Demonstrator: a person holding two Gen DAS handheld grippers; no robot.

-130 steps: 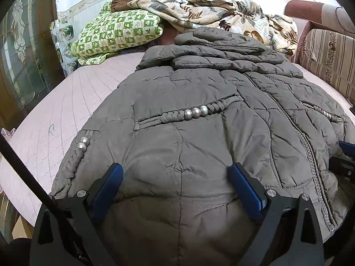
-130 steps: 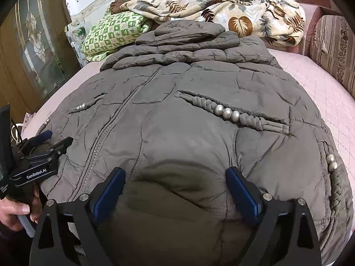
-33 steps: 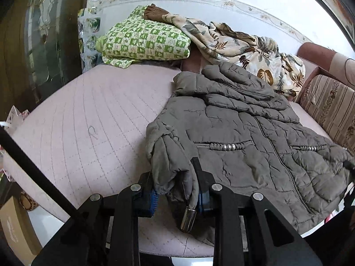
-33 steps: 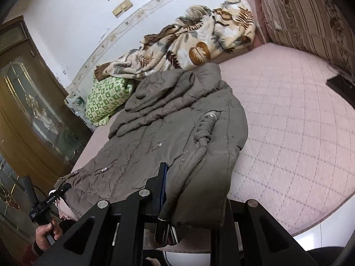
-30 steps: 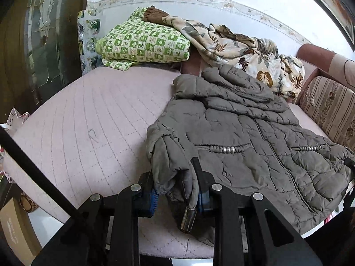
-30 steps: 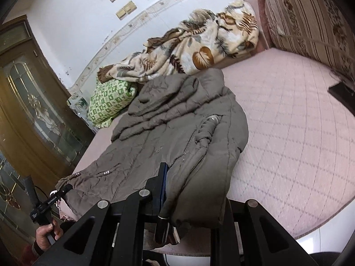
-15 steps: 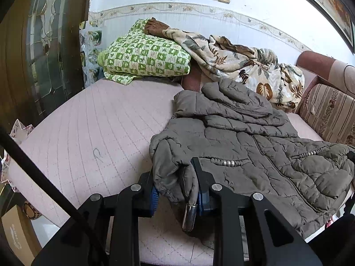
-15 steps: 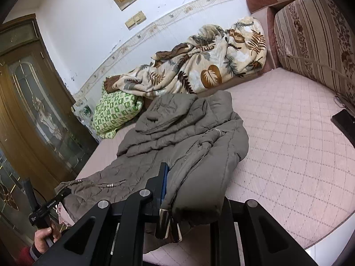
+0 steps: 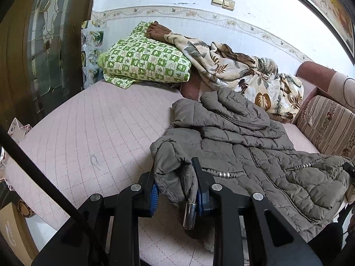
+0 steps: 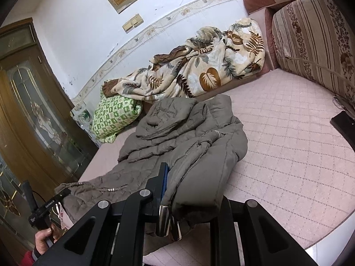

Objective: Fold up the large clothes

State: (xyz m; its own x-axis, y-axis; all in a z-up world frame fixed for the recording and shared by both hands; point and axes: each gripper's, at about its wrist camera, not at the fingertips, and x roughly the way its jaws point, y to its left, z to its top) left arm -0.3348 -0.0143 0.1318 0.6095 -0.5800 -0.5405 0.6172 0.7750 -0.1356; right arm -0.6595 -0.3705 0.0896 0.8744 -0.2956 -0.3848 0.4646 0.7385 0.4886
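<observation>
A grey jacket (image 9: 255,146) lies on a pink bed (image 9: 88,128). Left gripper (image 9: 175,190) and right gripper (image 10: 190,190) each clamp a bunched jacket corner, lifted off the bed.

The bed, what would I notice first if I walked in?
A big grey-brown puffy coat sprawls across the pink quilted bed, its bottom corners pinched in the left gripper and the right gripper. Behind it, by the wall, lie a leaf-print blanket and a green checked pillow.

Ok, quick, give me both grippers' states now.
Left gripper: shut on the hem corner of the grey-brown padded jacket.
Right gripper: shut on the jacket's other hem corner.
</observation>
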